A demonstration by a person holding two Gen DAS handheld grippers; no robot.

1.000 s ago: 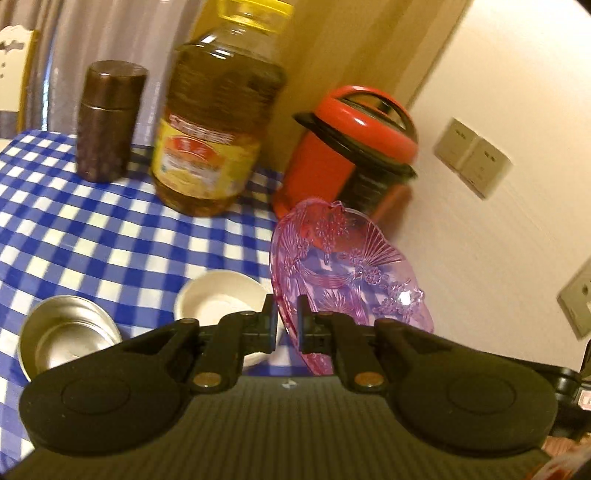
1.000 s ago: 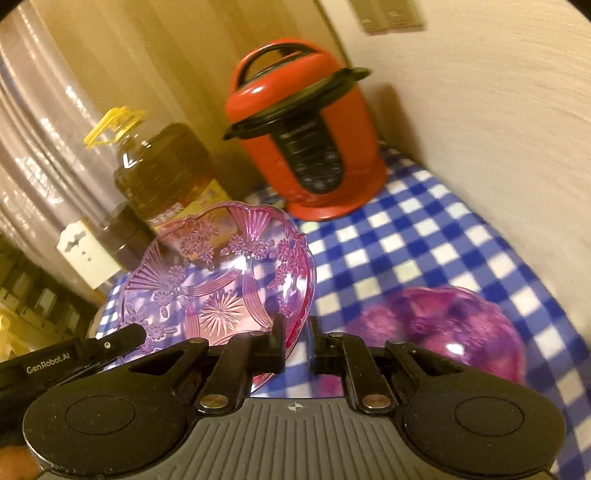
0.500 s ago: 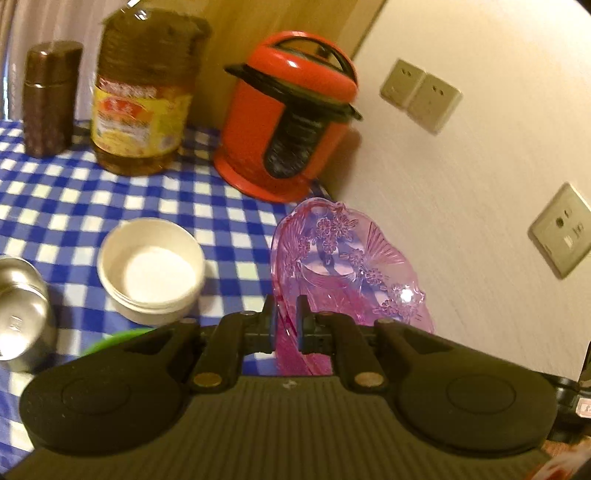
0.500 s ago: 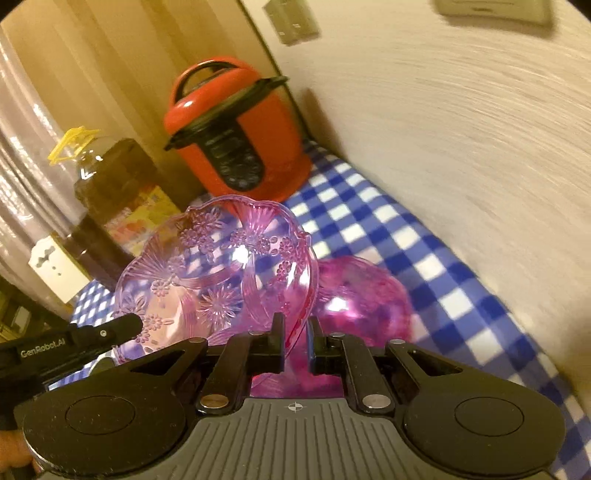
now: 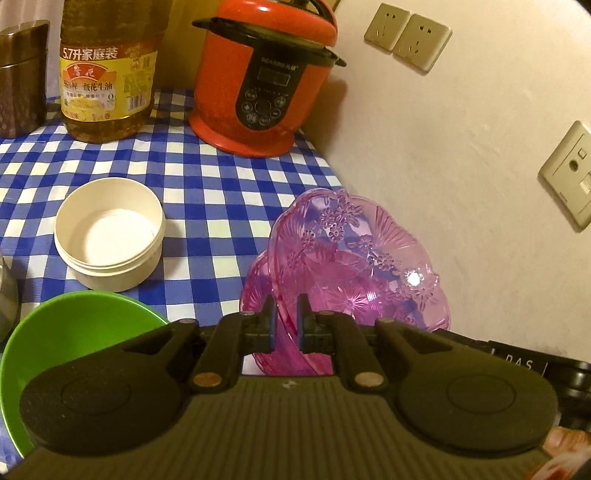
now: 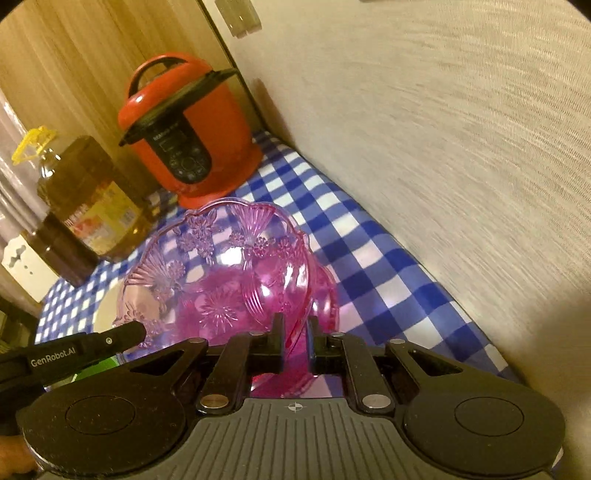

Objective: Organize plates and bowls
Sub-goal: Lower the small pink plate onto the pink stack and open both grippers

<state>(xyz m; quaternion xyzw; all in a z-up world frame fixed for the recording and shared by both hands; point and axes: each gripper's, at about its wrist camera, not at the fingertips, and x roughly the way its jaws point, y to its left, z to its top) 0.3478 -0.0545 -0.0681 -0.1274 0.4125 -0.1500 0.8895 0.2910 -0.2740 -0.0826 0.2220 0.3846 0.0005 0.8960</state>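
I see left gripper (image 5: pixel 285 321) and right gripper (image 6: pixel 295 338) both pinching rim of pink glass bowl (image 5: pixel 354 258), tilted over second pink bowl (image 6: pixel 328 295). Near it: white bowl (image 5: pixel 109 234), green bowl (image 5: pixel 70 328); red cooker (image 5: pixel 264 77), oil bottle (image 5: pixel 107 74) behind.

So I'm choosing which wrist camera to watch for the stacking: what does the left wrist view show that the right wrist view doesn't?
Only the left wrist view shows the green bowl, the white tub, the brown canister and the wall sockets.

Only the right wrist view shows the left gripper's finger from the side, and the oil bottle's yellow handle.

Both show the held pink glass plate, pinched at its rim by each gripper, the second pink plate under it, the red pressure cooker, the oil bottle and the checked tablecloth.
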